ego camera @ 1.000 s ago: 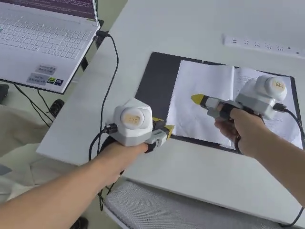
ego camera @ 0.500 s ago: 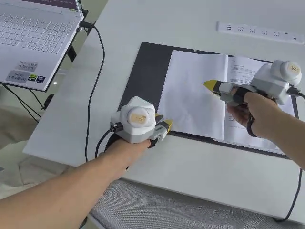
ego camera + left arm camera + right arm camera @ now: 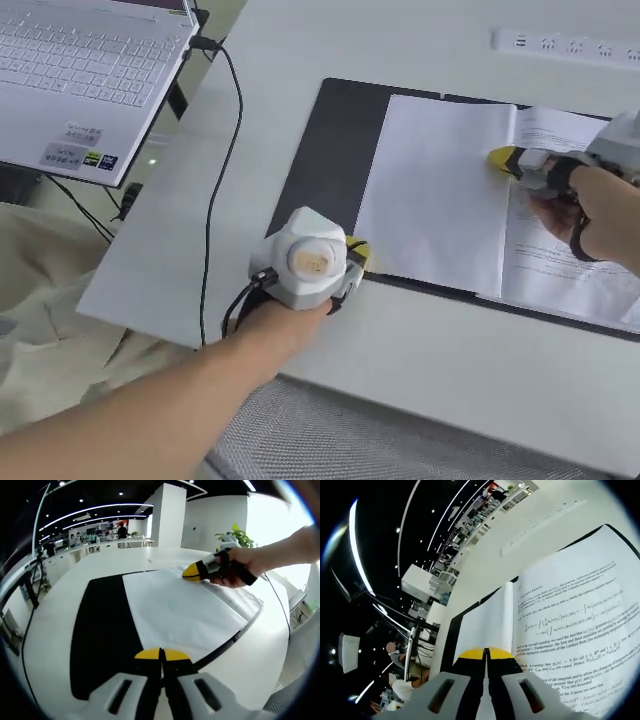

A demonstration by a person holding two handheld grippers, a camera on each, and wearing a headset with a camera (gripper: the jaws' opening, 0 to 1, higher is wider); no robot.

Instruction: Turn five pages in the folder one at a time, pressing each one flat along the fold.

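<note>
Tongs clenched empty: right tongs [image 3: 486,652] at the folder [image 3: 330,150] fold, left tongs [image 3: 161,654] at its edge.

The left gripper [image 3: 354,252] and right gripper [image 3: 502,158] are white-bodied with yellow tips (black cable [image 3: 243,295] on the left).

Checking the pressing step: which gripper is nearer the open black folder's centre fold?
Right. The right gripper sits at the fold; the left gripper is by the near edge of the folder.

Left claw [image 3: 355,252] closed, held close in, right claw [image 3: 503,158] closed, held farther out, tips pointing left
</note>
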